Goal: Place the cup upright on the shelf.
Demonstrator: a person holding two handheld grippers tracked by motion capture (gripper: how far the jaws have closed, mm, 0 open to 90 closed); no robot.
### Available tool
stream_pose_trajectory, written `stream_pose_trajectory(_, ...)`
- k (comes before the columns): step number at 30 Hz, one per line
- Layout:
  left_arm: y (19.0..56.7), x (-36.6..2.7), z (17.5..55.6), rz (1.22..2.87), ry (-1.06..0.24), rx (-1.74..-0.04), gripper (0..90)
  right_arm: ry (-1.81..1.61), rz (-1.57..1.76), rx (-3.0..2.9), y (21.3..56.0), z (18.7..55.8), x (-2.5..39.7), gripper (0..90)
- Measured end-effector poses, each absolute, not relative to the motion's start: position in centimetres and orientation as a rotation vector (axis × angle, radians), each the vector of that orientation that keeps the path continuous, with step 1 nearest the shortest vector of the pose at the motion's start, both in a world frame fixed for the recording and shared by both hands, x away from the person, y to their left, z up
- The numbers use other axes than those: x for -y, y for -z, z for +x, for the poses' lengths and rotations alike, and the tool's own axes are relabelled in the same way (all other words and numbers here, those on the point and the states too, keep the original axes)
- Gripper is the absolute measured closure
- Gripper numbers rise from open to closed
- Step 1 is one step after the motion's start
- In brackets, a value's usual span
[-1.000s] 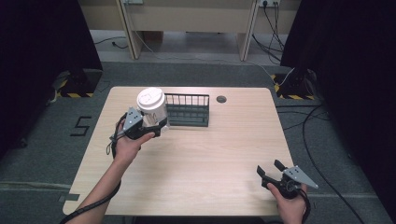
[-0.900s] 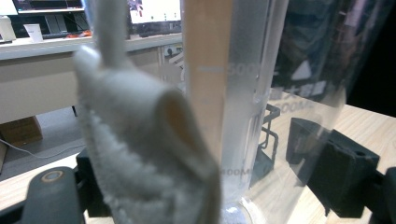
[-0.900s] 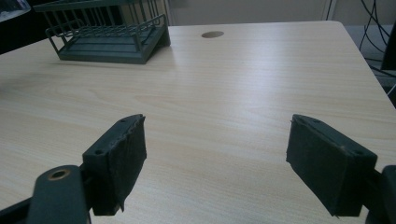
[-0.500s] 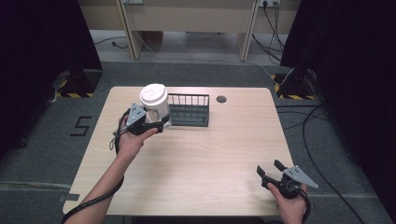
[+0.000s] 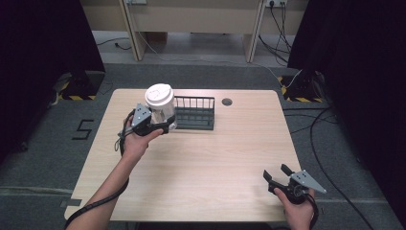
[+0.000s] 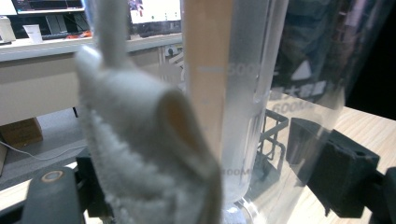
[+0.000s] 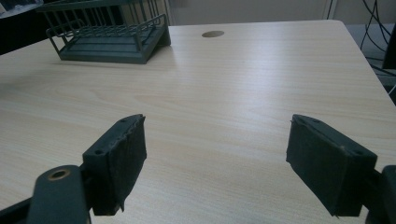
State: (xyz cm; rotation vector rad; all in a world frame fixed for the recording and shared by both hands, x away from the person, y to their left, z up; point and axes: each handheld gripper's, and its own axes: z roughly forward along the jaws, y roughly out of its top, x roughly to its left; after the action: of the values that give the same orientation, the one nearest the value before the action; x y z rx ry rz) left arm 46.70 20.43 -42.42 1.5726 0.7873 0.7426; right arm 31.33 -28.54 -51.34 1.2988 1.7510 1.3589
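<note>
A clear plastic bottle (image 5: pixel 160 108) with a white lid is held upright just above the table's far left part, beside the left end of a dark wire rack (image 5: pixel 194 113). My left gripper (image 5: pixel 165 124) is shut on the bottle's lower body. In the left gripper view the bottle (image 6: pixel 243 93) shows printed volume marks, and a white fuzzy cloth strap (image 6: pixel 140 154) hangs in front of it, hiding the left jaw. My right gripper (image 5: pixel 276 172) stands open over the front right of the table, with nothing between its black pads (image 7: pixel 119 158).
The light wooden table (image 5: pixel 215 158) has a round cable hole (image 5: pixel 227 101) right of the rack. In the right gripper view the rack (image 7: pixel 107 32) sits far off at the upper left. Dark curtains, cables and desk legs lie beyond the table.
My left gripper has carried the bottle slightly right and away, closer to the rack's left end. The right gripper has stayed put.
</note>
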Motion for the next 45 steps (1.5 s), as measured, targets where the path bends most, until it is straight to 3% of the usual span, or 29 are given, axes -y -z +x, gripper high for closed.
stream_pose_trajectory(45,41.4,-18.5,49.6,1.584,-0.746,-0.791,17.5,-1.364,1.3,-1.756,51.3,31.3,28.5,20.5)
